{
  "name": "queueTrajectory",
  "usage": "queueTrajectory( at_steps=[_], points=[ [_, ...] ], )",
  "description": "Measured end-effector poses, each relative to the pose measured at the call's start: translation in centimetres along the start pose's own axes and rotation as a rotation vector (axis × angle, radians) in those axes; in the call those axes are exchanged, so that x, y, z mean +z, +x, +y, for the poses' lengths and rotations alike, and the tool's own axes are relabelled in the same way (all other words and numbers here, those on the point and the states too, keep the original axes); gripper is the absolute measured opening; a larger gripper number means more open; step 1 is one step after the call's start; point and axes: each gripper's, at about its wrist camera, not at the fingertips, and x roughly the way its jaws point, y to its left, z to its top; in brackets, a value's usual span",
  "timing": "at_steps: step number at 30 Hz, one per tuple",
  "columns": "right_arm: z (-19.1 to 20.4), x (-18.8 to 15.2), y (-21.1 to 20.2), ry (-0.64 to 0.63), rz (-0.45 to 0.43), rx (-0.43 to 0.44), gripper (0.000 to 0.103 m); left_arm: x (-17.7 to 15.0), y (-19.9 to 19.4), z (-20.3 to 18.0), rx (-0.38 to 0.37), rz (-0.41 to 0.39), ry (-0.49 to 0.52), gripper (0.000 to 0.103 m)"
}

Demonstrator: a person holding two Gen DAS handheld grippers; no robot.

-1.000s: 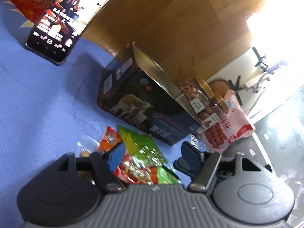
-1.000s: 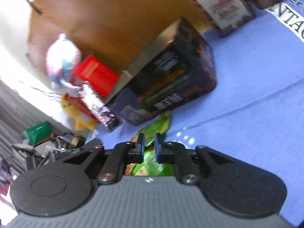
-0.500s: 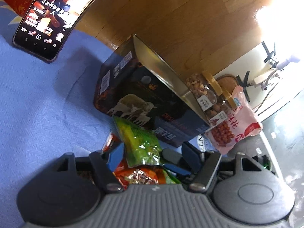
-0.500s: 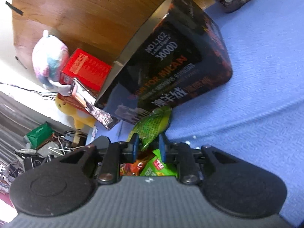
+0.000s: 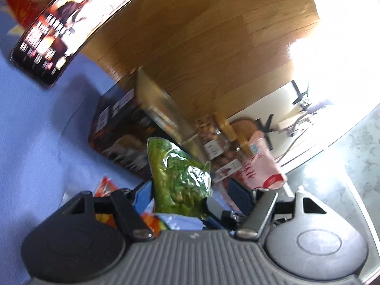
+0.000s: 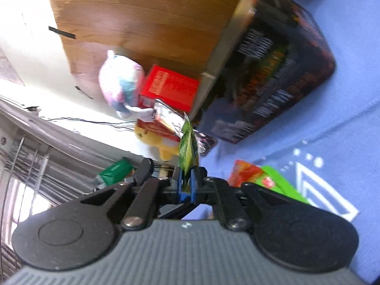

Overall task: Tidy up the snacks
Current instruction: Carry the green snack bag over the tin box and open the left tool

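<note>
Right gripper (image 6: 186, 185) clamped on the lower edge of the green snack packet (image 6: 188, 148), held upright and edge-on between the blue pads, above the blue cloth (image 6: 332, 142). Left gripper (image 5: 190, 190) with jaws standing apart, not pressing on anything; the same green snack packet (image 5: 180, 175) seen between them from its flat side, print on it too blurred to read. Just below the packet, lying on the cloth: an orange-red packet (image 6: 245, 173) and a bright green packet (image 6: 277, 182), touching each other. Behind the packet, the dark open box (image 6: 280, 71) with rows of pale and orange lettering, blurred, not readable. Left of the box, a red carton (image 6: 171, 87) and a pastel plush toy (image 6: 121, 83). Right of the box in the left wrist view, jars of nuts (image 5: 213, 137) with white labels and a pink bag (image 5: 261, 163), writing unreadable. Far left of the box, a phone (image 5: 71, 23) with lit screen, leaning.
</note>
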Motion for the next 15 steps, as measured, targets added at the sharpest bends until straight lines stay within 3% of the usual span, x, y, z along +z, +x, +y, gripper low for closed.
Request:
queueTrajectory(
  at_steps=[6, 8, 11, 13, 15],
  points=[
    [3.6, 3.5, 1.7, -0.108, -0.071, -0.085, 0.011, 4.5, 2.2, -3.6, 0.064, -0.039, 0.137, 0.068],
    [5.3, 4.6, 3.0, -0.194, -0.114, -0.184, 0.017, 5.9, 3.3, -4.3, 0.111, -0.063, 0.185, 0.069],
    [7.4, 4.2, 4.6, -0.412, -0.155, -0.402, 0.036, 7.0, 4.8, -4.4, 0.182, -0.085, 0.213, 0.073],
    [7.6, 3.3, 4.2, -0.483, -0.169, -0.409, 0.037, 6.8, 4.8, -4.1, 0.167, -0.080, 0.205, 0.073],
    [6.9, 2.6, 3.1, -0.466, -0.170, -0.404, 0.037, 6.3, 4.2, -4.1, 0.168, -0.089, 0.225, 0.075]
  ],
)
